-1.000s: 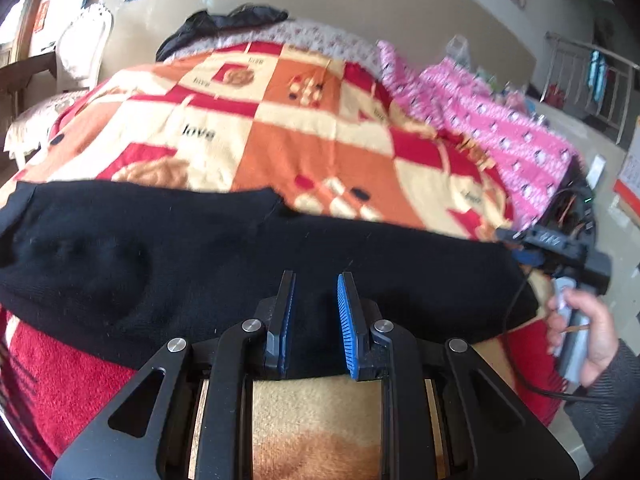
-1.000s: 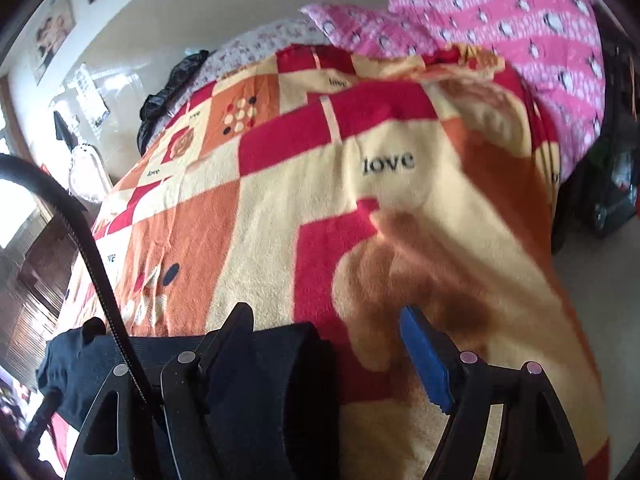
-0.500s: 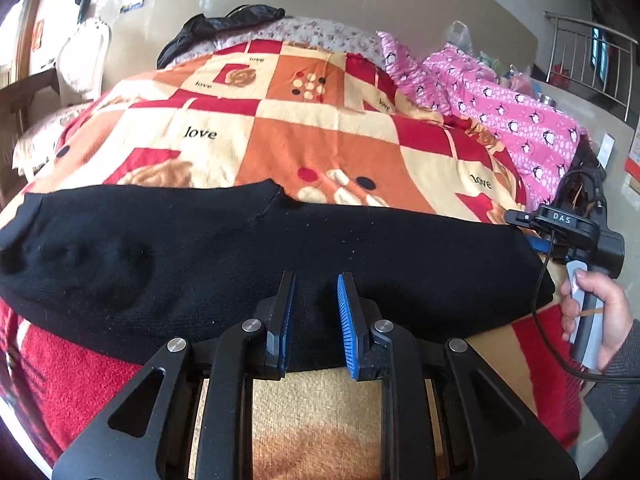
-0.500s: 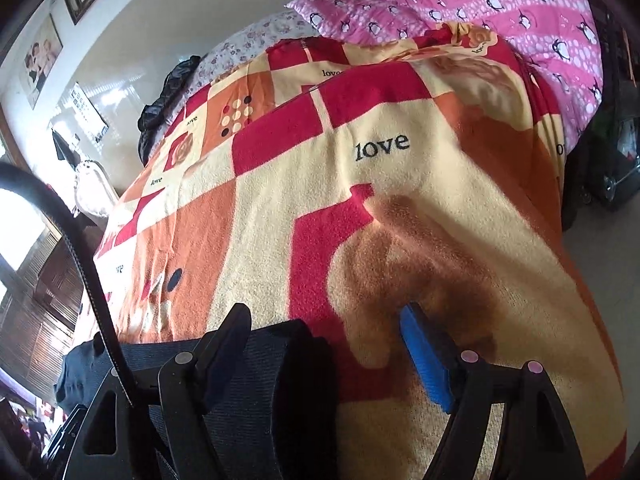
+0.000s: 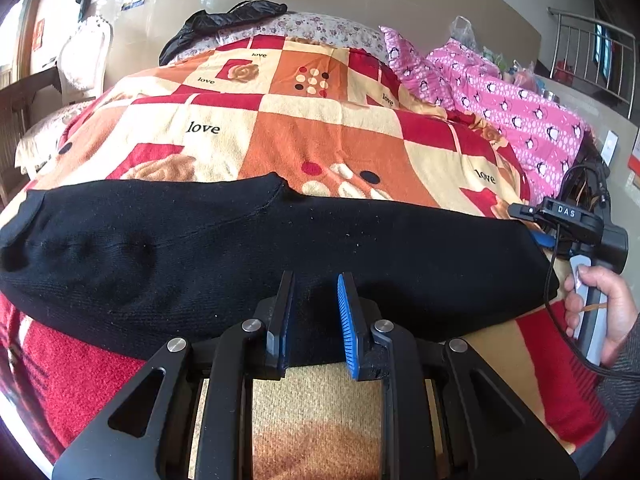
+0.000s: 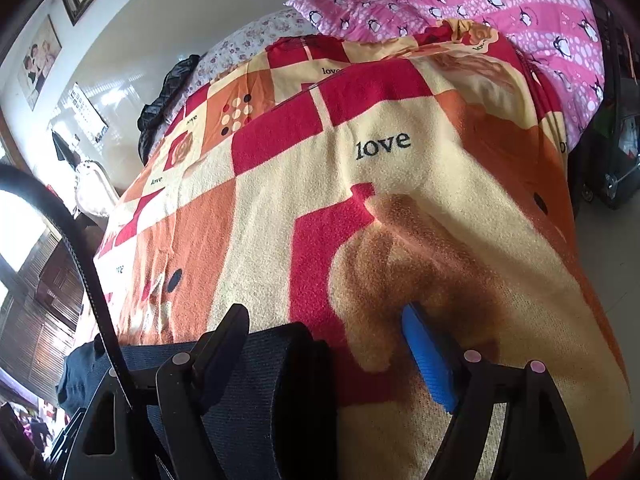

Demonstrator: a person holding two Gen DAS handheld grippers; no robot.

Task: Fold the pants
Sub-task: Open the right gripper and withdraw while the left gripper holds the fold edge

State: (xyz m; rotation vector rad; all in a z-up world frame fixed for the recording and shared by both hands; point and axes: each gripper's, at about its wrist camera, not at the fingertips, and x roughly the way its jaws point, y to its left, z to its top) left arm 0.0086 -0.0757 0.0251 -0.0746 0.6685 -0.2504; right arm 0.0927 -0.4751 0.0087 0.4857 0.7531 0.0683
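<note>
While low over the pants point(image 5: 280, 248), left hand-held gripper point(image 5: 314, 316) narrowly parted, right hand-held gripper point(image 6: 324, 354) wide.

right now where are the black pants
In the left wrist view, the black pants lie stretched across the near edge of the patchwork blanket, just ahead of the left hand-held gripper.

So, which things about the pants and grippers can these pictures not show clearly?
- Left wrist view: the pants near edge, covered by the left gripper.
- Right wrist view: most of the pants, cut off by the frame; the right gripper covers the hem.
</note>
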